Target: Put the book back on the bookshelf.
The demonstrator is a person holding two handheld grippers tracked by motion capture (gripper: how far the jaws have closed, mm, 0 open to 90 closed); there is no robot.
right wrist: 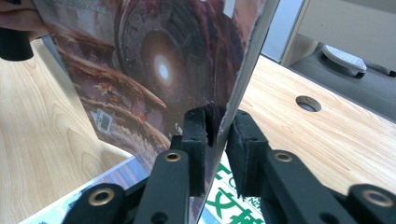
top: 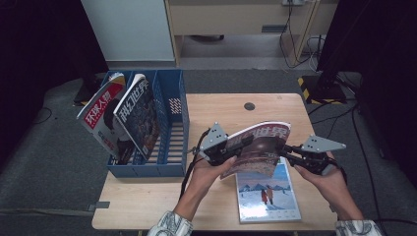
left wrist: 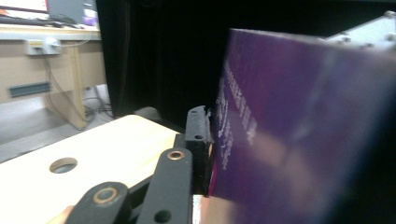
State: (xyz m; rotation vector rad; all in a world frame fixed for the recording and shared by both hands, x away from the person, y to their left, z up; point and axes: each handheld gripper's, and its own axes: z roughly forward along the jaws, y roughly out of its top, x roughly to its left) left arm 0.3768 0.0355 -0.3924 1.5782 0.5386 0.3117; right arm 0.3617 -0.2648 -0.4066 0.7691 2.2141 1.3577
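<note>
High view, blue file rack [top: 172, 132], two magazines [top: 120, 115] in left compartments

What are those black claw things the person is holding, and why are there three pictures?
Those claws are grippers: hand-held tools with two black jaws that pinch things. A person holds one in each hand. The high view is taken from a camera above the table. The other two come from small cameras riding on the grippers, looking along their jaws.

Both grippers hold up one magazine with a dark reddish cover. The left gripper pinches its left edge and the right gripper its right edge. In the right gripper view you can see the jaws squeezing the cover.

Under it, a second magazine with a snowy picture lies flat on the wooden table. At the left stands a blue file rack with two more magazines leaning inside.
</note>
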